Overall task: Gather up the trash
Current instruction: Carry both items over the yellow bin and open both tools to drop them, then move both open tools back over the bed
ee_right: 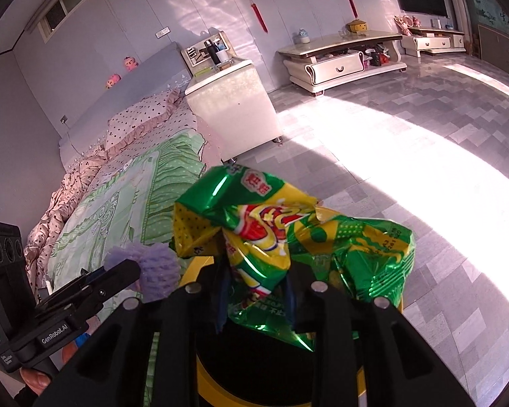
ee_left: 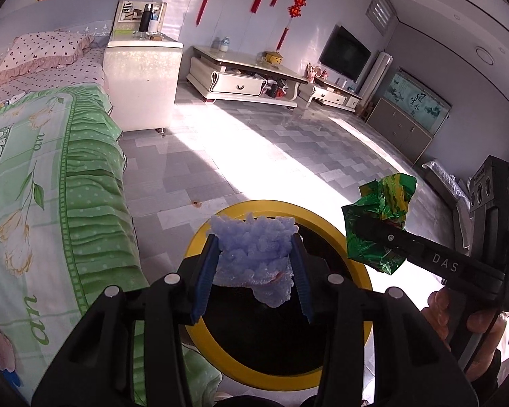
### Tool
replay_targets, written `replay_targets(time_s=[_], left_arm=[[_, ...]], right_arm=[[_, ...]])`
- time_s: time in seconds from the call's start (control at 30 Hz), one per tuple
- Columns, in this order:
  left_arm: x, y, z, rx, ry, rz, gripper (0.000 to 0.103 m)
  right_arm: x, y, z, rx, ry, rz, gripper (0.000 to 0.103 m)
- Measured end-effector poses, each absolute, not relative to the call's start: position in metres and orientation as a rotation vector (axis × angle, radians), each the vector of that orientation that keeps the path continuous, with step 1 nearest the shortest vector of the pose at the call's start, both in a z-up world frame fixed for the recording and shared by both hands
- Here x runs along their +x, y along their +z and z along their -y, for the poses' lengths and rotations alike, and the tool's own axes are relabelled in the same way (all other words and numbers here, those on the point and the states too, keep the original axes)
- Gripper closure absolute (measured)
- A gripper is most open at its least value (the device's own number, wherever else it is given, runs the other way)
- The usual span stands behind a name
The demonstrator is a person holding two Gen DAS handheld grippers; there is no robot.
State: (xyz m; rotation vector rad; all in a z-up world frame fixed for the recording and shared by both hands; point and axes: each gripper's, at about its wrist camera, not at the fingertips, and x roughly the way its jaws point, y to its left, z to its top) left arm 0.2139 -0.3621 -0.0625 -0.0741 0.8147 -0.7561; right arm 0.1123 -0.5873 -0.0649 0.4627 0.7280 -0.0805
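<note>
A round bin with a yellow rim and a dark inside stands on the floor beside the bed. My left gripper hangs over its opening, its blue pads shut on a lilac foam-like scrap. In the left wrist view, my right gripper is to the right of it, above the rim. It is shut on a crumpled green and yellow snack bag. In the right wrist view the snack bag bulges out from between the right gripper's fingers. It hides most of the bin rim. The lilac scrap shows at the left.
A bed with a green floral cover runs along the left, close to the bin. A white bedside cabinet and a low TV stand stand further back. Sunlit grey tile floor lies beyond the bin. A hand grips the right tool's handle.
</note>
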Motion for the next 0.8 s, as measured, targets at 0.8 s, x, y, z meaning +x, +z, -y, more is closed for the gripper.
replay_targets(time_s=[0.8], left_arm=[[0.217,-0.054,0.324,-0.131,-0.690,-0.791,0.024]], right_arm=[[0.098,-0.058,0.583,0.462,-0.167,-0.744,0.037]])
